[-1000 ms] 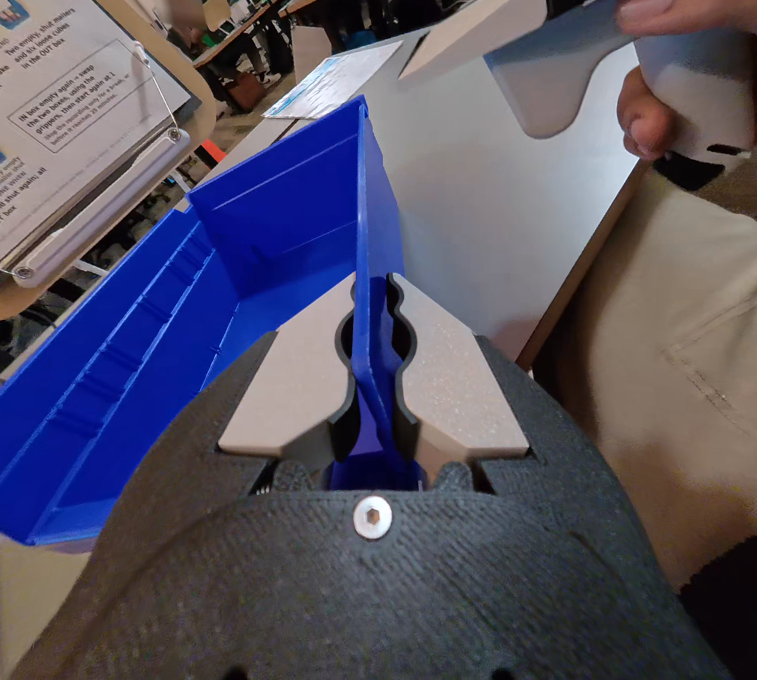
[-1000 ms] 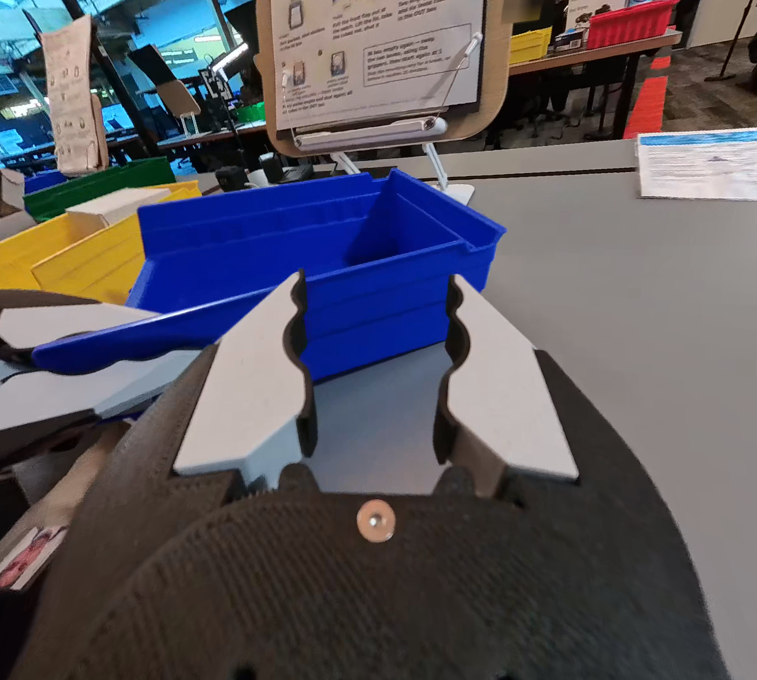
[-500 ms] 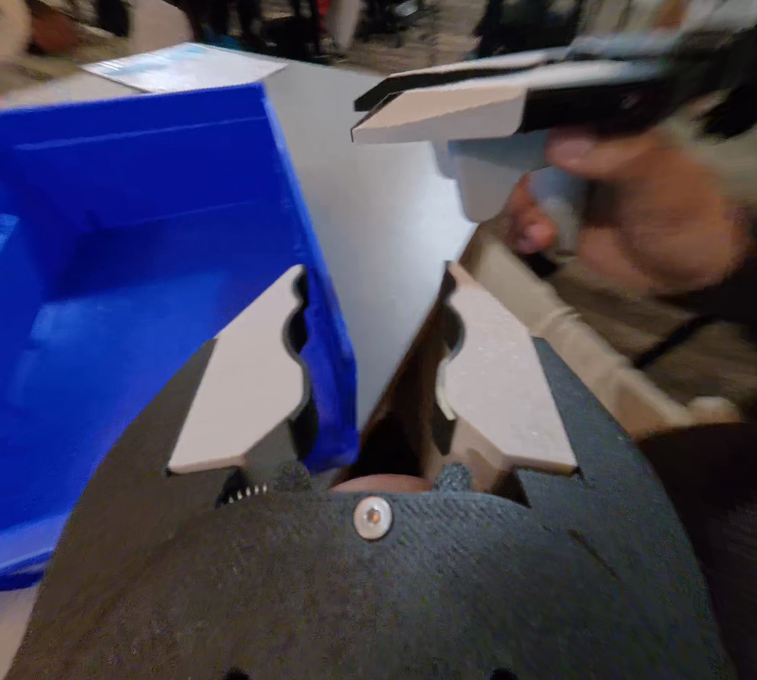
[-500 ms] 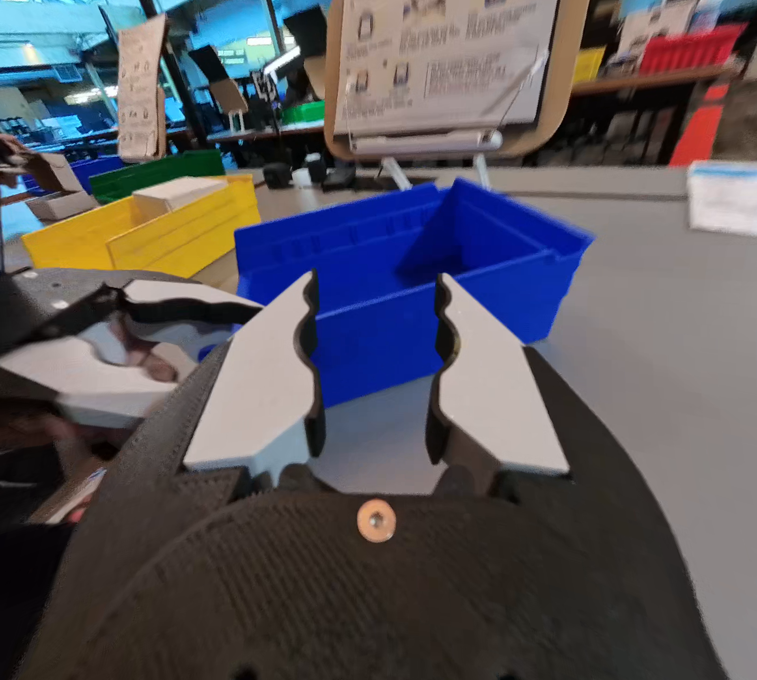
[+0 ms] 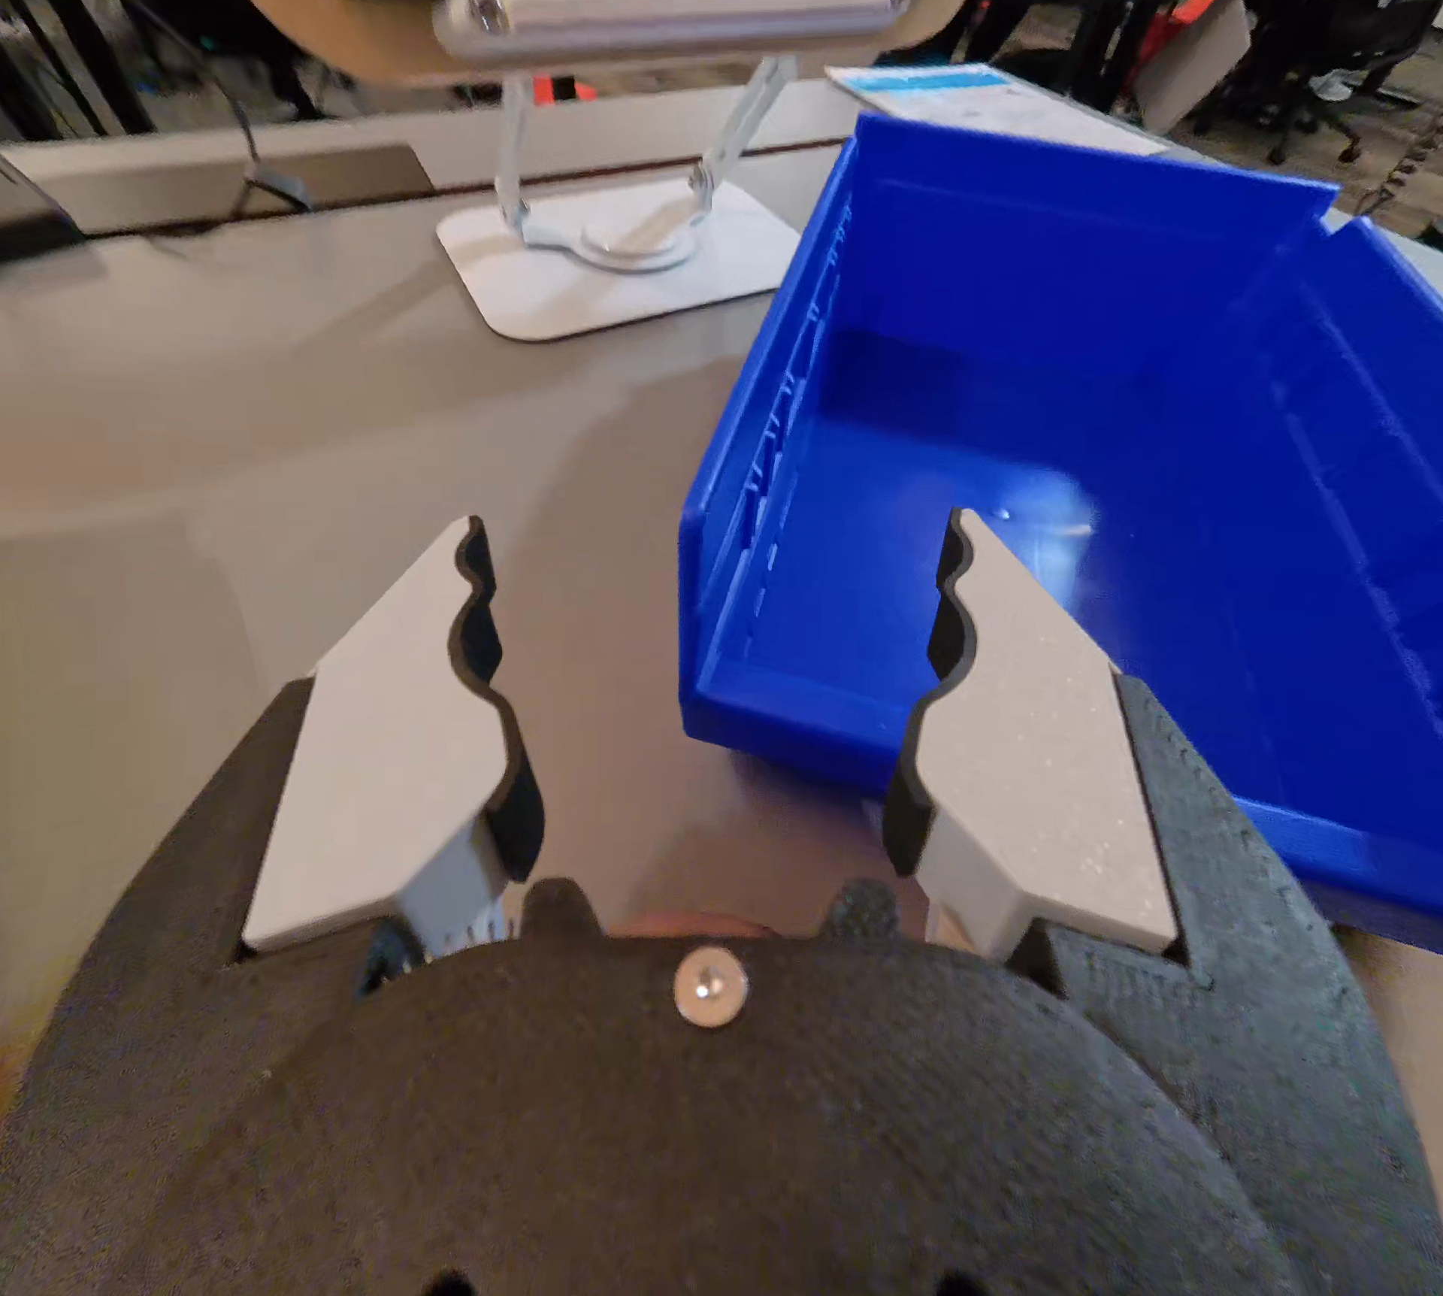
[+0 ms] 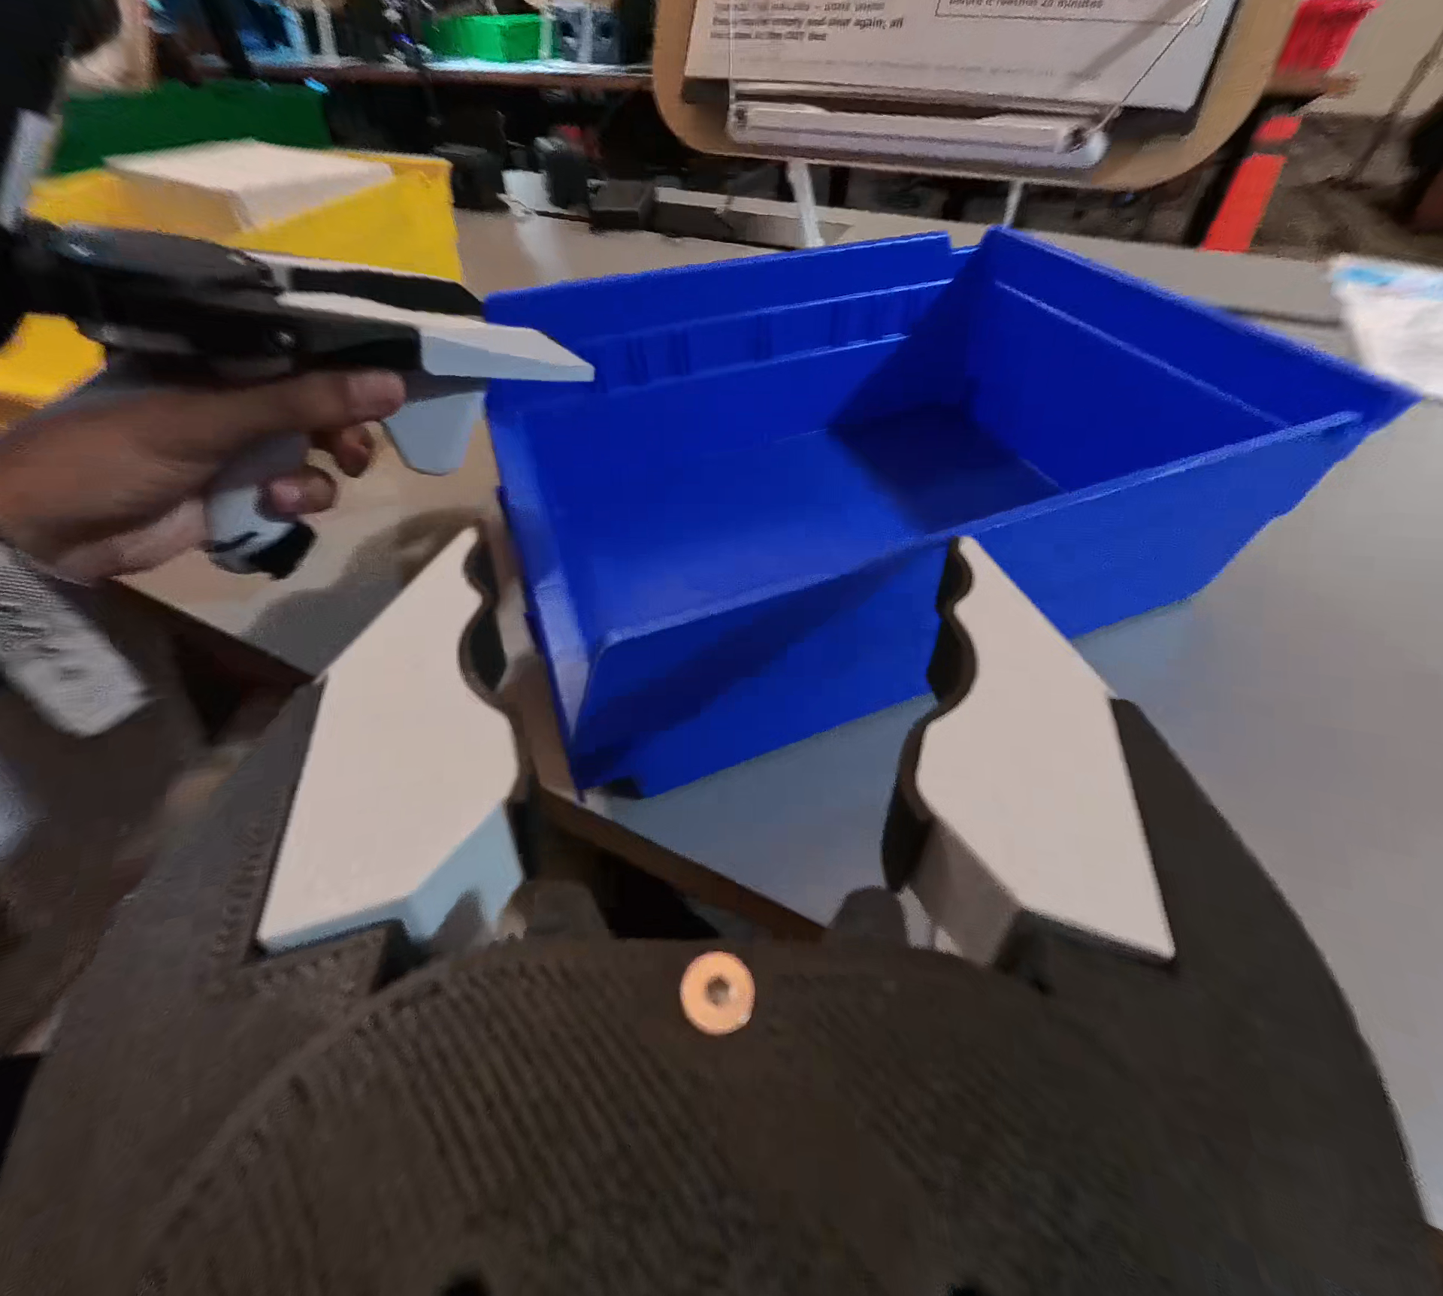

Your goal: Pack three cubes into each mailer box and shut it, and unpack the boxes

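Left gripper [image 5: 714, 680] jaws spread wide, nothing between, over bare grey table [image 5: 312, 446]. Right gripper [image 6: 714, 673] likewise agape, empty, straddling near corner of blue bin [image 6: 898, 501] without touching. Bin interior bare, right end cut off in left wrist view. Table edge close below bin corner. Beyond: yellow bin [image 6: 343, 220] holding white mailer box [image 6: 250, 181], blurred; document stand [image 5: 625, 251] top cropped.

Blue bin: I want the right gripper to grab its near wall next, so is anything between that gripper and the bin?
Nothing visible is. The right gripper is open, with the blue bin directly ahead on the grey table. The left gripper hangs at the bin's far left corner, off to the side of that path.
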### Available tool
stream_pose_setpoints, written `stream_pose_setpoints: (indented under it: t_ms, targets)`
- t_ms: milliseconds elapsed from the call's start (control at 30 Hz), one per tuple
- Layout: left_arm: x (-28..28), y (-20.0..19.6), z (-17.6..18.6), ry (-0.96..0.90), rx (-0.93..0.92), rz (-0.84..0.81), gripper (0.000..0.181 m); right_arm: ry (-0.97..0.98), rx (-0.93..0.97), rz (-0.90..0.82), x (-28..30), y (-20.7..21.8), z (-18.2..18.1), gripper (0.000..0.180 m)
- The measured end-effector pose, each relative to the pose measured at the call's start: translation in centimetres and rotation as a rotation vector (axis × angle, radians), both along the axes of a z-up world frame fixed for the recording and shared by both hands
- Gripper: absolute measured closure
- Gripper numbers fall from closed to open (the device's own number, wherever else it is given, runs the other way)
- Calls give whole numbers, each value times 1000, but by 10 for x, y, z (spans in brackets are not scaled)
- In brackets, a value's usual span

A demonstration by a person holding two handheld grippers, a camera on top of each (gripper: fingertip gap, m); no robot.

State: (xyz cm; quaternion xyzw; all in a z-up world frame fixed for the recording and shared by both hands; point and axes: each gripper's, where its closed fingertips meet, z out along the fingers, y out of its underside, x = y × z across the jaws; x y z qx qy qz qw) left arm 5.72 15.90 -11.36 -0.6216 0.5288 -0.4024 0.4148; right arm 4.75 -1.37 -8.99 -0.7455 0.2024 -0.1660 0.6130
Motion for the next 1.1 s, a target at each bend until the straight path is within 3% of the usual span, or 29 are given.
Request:
stream_pose_setpoints:
  t_ms: [133, 267, 400, 467, 533, 600, 633, 667, 833, 1100]
  targets:
    - [1, -7, -7, 23, -59, -22, 66, -170, -161, -58, 12, 3, -11, 85]
    - [2, -7, -7, 19, -33, -24, 68, -153, -153, -51, 23, -1, -16, 82]
    - [2, -8, -4, -2, -28, -30, 68, -102, -153, -120, 57, -26, -20, 112]
    - [2, -9, -1, -18, -25, -32, 70, -51, -157, -119, 75, -39, -24, 149]
    - [2, -8, 0, -24, -17, -26, 72, 4, -181, -129, 101, -56, -27, 159]
    - [4, -17, -2, -12, -25, -78, 54, 31, -220, -156, 130, -81, -29, 170]
    - [5, -25, -5, 9, -38, -113, 46, 55, -214, -201, 148, -97, -30, 172]
    - [6, -26, -4, 4, -21, -105, 64, 91, -192, -243, 165, -115, -29, 174]
    - [4, -45, 15, -105, 54, -186, 64, 316, 24, -291, 217, -193, -26, 176]
    - [5, -41, -5, -4, 95, -173, 63, 245, -39, -386, 249, -259, -27, 177]
